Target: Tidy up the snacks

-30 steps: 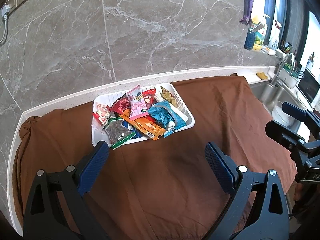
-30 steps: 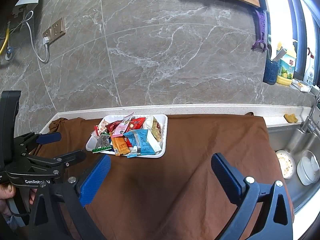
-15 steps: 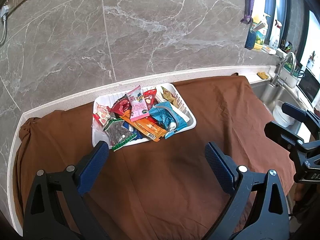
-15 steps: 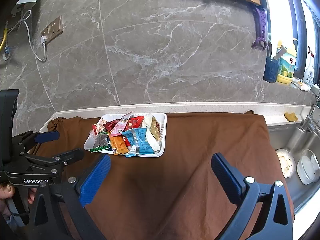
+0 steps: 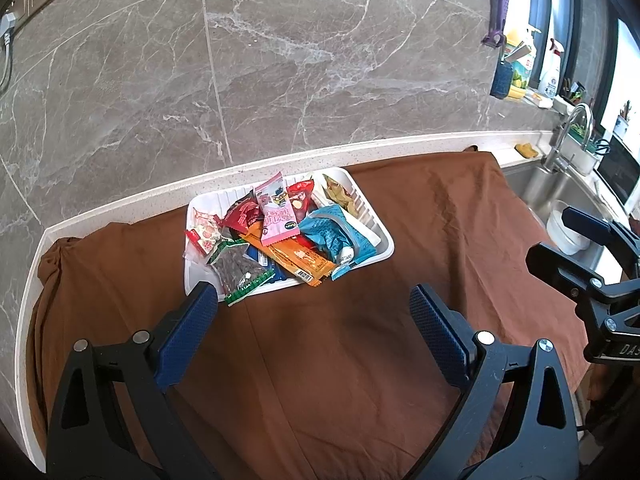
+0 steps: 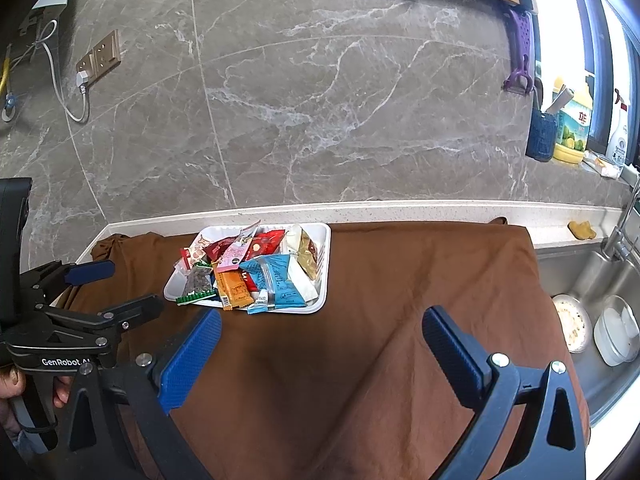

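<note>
A white tray sits on the brown cloth near the wall, heaped with several snack packets. On top lie a pink packet, a blue packet, an orange bar and a green-edged dark packet. My left gripper hangs open over bare cloth just short of the tray's near edge. My right gripper is open too, further back and to the right of the tray. Neither holds anything.
The brown cloth covers the counter up to a white ledge and grey marble wall. A steel sink with bowls lies at the right, with bottles and a blue cup behind it. A hand grips the left gripper's handle.
Both views have drifted slightly, and the tray sits a little higher in the left wrist view. Both grippers stay open and the snacks have not moved.
</note>
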`<act>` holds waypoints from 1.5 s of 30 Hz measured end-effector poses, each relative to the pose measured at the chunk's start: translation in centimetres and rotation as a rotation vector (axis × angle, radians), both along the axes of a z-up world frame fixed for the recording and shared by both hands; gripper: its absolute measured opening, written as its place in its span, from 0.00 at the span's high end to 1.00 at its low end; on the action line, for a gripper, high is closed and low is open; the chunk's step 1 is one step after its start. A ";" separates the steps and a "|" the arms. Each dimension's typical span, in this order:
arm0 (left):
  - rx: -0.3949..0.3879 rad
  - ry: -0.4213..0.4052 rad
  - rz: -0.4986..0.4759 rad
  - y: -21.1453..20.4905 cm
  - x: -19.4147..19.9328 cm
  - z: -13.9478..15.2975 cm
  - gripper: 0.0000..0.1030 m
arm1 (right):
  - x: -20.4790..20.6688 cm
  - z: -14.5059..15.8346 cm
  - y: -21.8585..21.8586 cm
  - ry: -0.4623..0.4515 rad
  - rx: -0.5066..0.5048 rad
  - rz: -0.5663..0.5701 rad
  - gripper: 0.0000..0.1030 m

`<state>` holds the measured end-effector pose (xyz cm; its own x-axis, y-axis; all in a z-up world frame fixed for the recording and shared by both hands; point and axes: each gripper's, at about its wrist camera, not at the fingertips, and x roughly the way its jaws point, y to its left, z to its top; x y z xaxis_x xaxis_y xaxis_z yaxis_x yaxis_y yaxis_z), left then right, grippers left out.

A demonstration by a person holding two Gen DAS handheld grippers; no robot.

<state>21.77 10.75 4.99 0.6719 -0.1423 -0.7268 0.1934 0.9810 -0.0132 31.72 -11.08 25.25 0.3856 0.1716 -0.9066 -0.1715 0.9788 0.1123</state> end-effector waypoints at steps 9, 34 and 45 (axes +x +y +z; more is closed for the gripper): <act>0.009 -0.007 -0.002 0.2 0.9 0.0 0.05 | 0.0 0.0 0.0 0.001 -0.001 0.001 0.00; 0.182 -0.218 0.022 -1.5 -1.2 1.6 0.05 | -0.1 -0.5 0.3 0.004 0.001 0.006 0.00; 0.308 -0.348 0.088 -2.8 -3.0 1.9 0.05 | -0.7 -0.8 0.3 0.015 0.007 -0.012 0.00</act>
